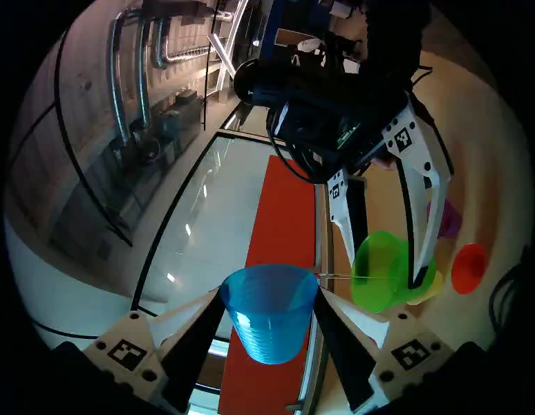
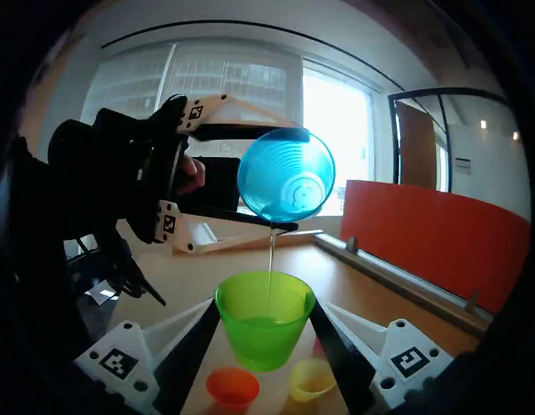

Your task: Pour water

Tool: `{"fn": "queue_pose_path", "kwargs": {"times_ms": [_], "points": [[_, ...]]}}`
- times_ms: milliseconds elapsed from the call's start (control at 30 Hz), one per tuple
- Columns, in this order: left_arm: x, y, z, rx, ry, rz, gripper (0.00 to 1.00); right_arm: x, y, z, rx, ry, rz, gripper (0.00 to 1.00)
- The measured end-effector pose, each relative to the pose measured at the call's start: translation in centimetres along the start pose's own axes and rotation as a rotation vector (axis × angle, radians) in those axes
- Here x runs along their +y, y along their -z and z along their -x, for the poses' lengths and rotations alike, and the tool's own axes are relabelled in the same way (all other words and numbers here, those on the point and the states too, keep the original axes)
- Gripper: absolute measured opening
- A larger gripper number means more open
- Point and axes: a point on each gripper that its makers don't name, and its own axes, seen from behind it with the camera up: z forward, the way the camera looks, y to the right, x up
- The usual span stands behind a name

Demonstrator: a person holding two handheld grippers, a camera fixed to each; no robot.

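Observation:
My left gripper (image 1: 269, 315) is shut on a blue translucent cup (image 1: 269, 320), tipped over on its side. In the right gripper view the blue cup (image 2: 287, 174) hangs above with the left gripper (image 2: 285, 178) around it, and a thin stream of water (image 2: 270, 266) falls from its lip. My right gripper (image 2: 265, 325) is shut on a green translucent cup (image 2: 263, 326), held upright under the stream with some water in it. In the left gripper view the green cup (image 1: 380, 270) sits between the right gripper's fingers (image 1: 419, 228), just right of the blue cup.
A wooden table (image 2: 198, 277) lies below. An orange cup (image 2: 232, 387) and a yellow cup (image 2: 311, 378) stand on it under the green cup; a purple cup (image 1: 448, 218) stands farther off. A red partition (image 2: 440, 242) runs along the table's edge. A hand (image 2: 190, 173) holds the left gripper.

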Motion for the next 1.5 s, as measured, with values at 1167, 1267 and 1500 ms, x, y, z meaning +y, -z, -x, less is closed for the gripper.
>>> {"fn": "queue_pose_path", "kwargs": {"times_ms": [1167, 1267, 1500], "points": [[0.81, 0.12, -0.18, 0.001, -0.033, 0.002, 0.87, -0.02, -0.02, -0.27, 0.004, 0.009, 0.005, 0.92], [0.69, 0.16, -0.19, 0.001, -0.033, 0.000, 0.87, -0.04, 0.01, -0.30, 0.005, 0.009, 0.005, 0.92], [0.23, 0.35, -0.20, 0.002, -0.035, -0.007, 0.87, 0.01, 0.09, -0.25, 0.006, 0.010, 0.006, 0.92]]}}
